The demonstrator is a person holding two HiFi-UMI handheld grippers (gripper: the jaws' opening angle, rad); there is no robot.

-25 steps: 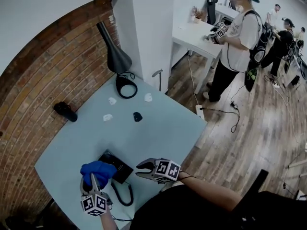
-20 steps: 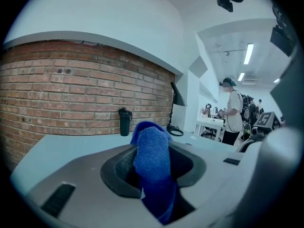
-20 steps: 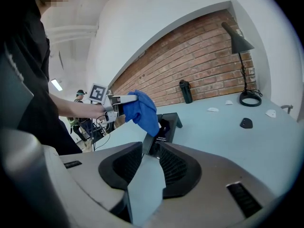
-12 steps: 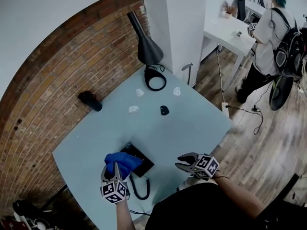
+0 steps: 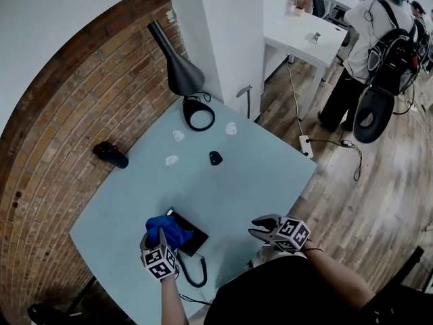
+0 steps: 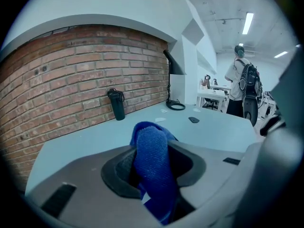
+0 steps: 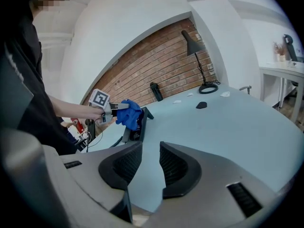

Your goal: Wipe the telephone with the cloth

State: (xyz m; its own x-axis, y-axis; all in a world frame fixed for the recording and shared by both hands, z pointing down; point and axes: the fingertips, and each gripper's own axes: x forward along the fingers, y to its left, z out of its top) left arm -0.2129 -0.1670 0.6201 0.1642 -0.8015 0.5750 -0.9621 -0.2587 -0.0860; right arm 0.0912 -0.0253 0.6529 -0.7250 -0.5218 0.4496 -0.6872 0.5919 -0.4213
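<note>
The cloth is pinched by the left gripper over the telephone; the right gripper is held spread, empty.

Pale table bears telephone, lamp, dark bottle — plus small white scraps.

1. The left tool gripped a blue cloth, which was pressed on the left end of the black telephone, close to the near edge of the counter.
2. The right tool hung to the right of the telephone, apart from it.
3. A coiled cord looped just nearer than the telephone.
4. At the far end stood a black lamp, and a dark bottle sat at the left by the brick wall.
</note>
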